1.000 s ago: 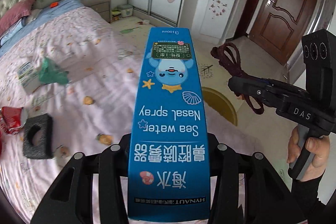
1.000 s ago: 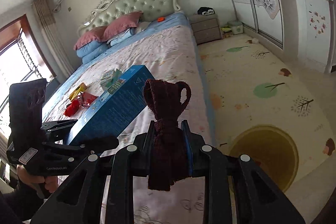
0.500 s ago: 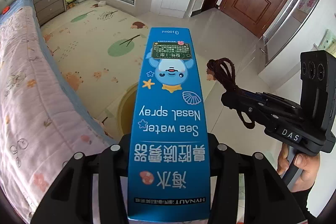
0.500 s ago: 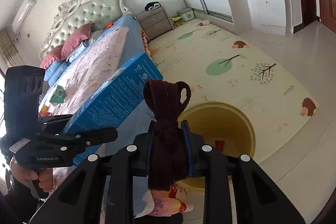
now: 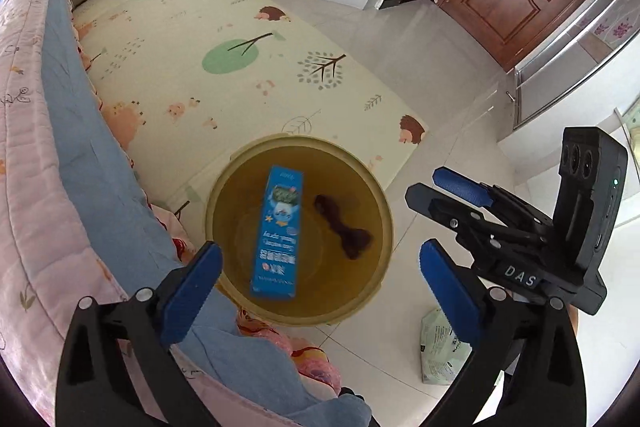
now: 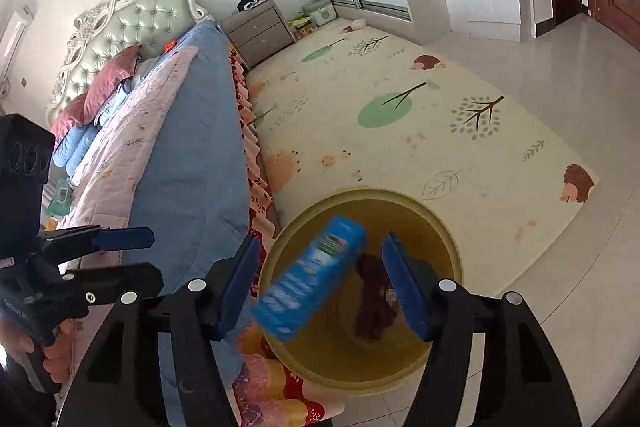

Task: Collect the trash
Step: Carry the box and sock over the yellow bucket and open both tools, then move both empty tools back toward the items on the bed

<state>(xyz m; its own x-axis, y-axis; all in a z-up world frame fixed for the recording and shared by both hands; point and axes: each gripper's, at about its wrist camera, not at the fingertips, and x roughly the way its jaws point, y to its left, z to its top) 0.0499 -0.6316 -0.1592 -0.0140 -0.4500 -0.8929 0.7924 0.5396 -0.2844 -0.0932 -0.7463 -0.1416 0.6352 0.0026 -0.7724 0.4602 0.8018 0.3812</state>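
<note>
Below, both of your tongs hang over the yellow bin (image 5: pixel 298 227) that stands on the floor against the foot of the bed (image 5: pixel 52 155). Your left tongs (image 5: pixel 320 279) have just sprung fully apart and pinch nothing; the blue nasal-spray box (image 5: pixel 278 233) is free of them, caught in mid-drop inside the mouth of the bin. Your right tongs (image 6: pixel 324 285) have likewise just been opening and stand spread and empty, with the dark red knotted cloth (image 6: pixel 372 301) loose beneath them, also inside the bin. In the left wrist view, box and cloth lie side by side within the rim, close but apart. The step in hand appears to be the release of two pieces of trash. A white wrapper (image 5: pixel 440 345) lies on the floor tiles just beside the bin. Your next move likely calls for lifting both tongs clear, then seeking further trash, perhaps that wrapper.
</note>
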